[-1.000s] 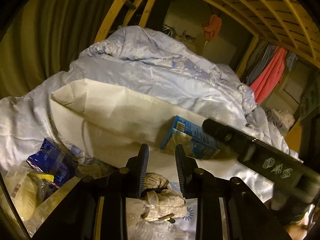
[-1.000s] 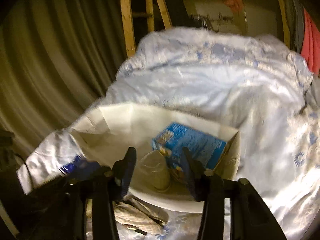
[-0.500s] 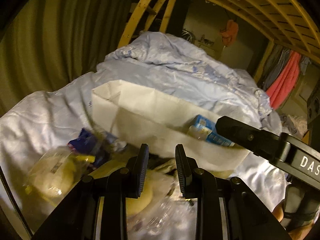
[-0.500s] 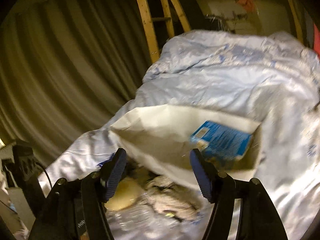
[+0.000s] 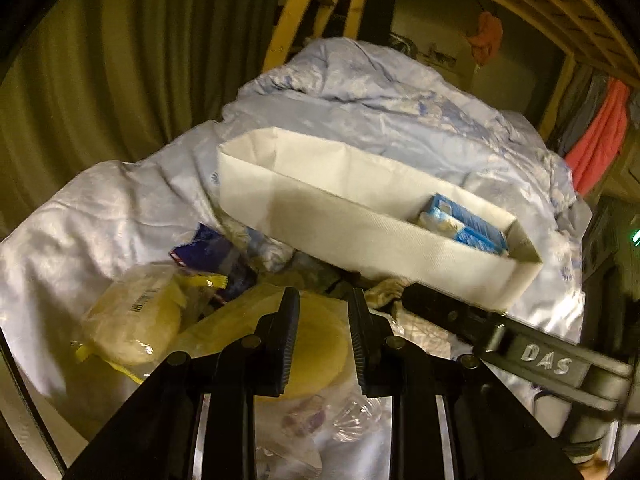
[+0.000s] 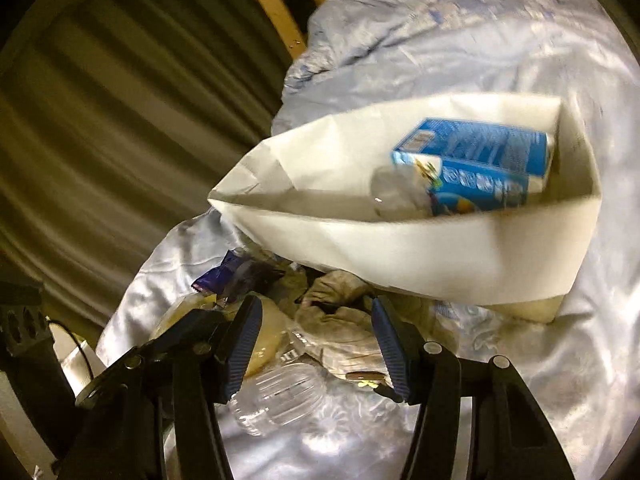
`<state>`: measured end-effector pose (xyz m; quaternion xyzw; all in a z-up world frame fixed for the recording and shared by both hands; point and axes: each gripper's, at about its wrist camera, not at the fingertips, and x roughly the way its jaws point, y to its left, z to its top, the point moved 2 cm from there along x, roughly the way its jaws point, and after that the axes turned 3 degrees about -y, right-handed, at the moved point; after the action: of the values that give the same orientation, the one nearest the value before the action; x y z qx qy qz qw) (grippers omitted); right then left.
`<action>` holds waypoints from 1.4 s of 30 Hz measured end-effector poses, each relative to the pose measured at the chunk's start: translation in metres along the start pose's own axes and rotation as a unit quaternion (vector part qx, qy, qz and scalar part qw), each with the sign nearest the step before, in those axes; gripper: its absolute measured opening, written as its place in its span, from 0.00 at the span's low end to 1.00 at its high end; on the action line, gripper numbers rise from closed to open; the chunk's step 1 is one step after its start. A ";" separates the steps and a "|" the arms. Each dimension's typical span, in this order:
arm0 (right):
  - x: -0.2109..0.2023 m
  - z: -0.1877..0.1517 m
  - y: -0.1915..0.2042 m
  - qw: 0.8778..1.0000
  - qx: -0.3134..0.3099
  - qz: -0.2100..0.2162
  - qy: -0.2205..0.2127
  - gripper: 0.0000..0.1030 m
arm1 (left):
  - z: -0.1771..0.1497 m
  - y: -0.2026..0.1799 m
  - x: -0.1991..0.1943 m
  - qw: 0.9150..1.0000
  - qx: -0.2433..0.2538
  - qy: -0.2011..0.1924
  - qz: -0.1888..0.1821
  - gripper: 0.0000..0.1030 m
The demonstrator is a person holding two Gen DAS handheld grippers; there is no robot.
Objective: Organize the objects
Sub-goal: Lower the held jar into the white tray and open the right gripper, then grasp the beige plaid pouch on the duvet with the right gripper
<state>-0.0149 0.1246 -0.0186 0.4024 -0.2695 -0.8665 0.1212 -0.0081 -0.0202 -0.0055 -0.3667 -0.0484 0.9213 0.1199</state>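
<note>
From the left wrist, the left gripper (image 5: 320, 316) hovers with its jaws drawn narrow and nothing between them, above a yellow packet (image 5: 308, 344) on the bed (image 5: 100, 216). The white bag (image 5: 360, 224) stands beyond, a blue box (image 5: 468, 224) inside. From the right wrist, the right gripper (image 6: 316, 344) is closing over crumpled cloth (image 6: 340, 320), not yet pinching it; a clear bottle (image 6: 276, 396) lies just beside.

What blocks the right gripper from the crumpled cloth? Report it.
Nothing visible. The right gripper, jaws closing on nothing yet, hangs over the crumpled cloth; the white bag lies beyond, not between.
</note>
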 end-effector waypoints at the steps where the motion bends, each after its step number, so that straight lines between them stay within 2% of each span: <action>1: 0.002 -0.001 -0.003 1.000 0.007 0.002 0.002 0.54 | 0.001 0.001 -0.002 1.000 -0.003 -0.007 0.002 0.23; 4: 0.017 -0.006 -0.006 0.999 0.017 0.015 0.024 0.58 | 0.004 0.003 -0.010 0.999 -0.012 -0.032 0.005 0.23; 6: 0.024 -0.009 -0.001 0.999 0.001 0.010 0.034 0.66 | 0.005 0.005 -0.013 0.999 -0.016 -0.044 0.012 0.23; 7: 0.028 -0.011 0.003 0.999 -0.011 0.014 0.040 0.76 | 0.006 0.006 -0.014 0.999 -0.019 -0.047 0.013 0.23; 8: 0.032 -0.013 0.006 0.999 -0.020 0.014 0.047 0.82 | 0.006 0.007 -0.014 0.999 -0.021 -0.049 0.014 0.23; 11: 0.045 -0.020 0.005 0.997 -0.024 0.033 0.064 0.96 | 0.005 0.009 -0.009 0.999 -0.026 -0.041 0.014 0.23; 12: 0.047 -0.021 0.002 0.997 -0.018 0.040 0.066 0.96 | 0.005 0.009 -0.005 0.999 -0.027 -0.035 0.013 0.23; 15: 0.050 -0.023 -0.006 0.996 -0.001 0.057 0.074 0.98 | 0.004 0.011 -0.002 0.999 -0.035 -0.027 0.003 0.23; 18: 0.048 -0.021 -0.009 0.996 -0.008 0.051 0.072 0.98 | 0.004 0.013 -0.003 0.999 -0.040 -0.027 0.004 0.23; 25: 0.047 -0.025 -0.011 0.996 -0.048 0.032 0.069 0.98 | 0.006 0.017 -0.014 0.997 -0.058 -0.055 -0.012 0.23; 36: 0.056 -0.035 -0.034 0.993 -0.066 0.009 0.101 1.00 | 0.004 0.020 -0.002 0.998 -0.062 -0.032 -0.004 0.23; 39: 0.056 -0.037 -0.039 0.991 -0.075 0.003 0.109 0.97 | 0.003 0.023 0.002 0.997 -0.068 -0.021 -0.004 0.23; 42: 0.052 -0.039 -0.045 0.990 -0.078 -0.010 0.118 0.87 | 0.002 0.025 0.004 0.997 -0.071 -0.014 -0.003 0.23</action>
<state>-0.0190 0.1249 -0.0975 0.4937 -0.1805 -0.8325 0.1747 -0.0167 -0.0434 -0.0111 -0.3615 -0.1168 0.9200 0.0960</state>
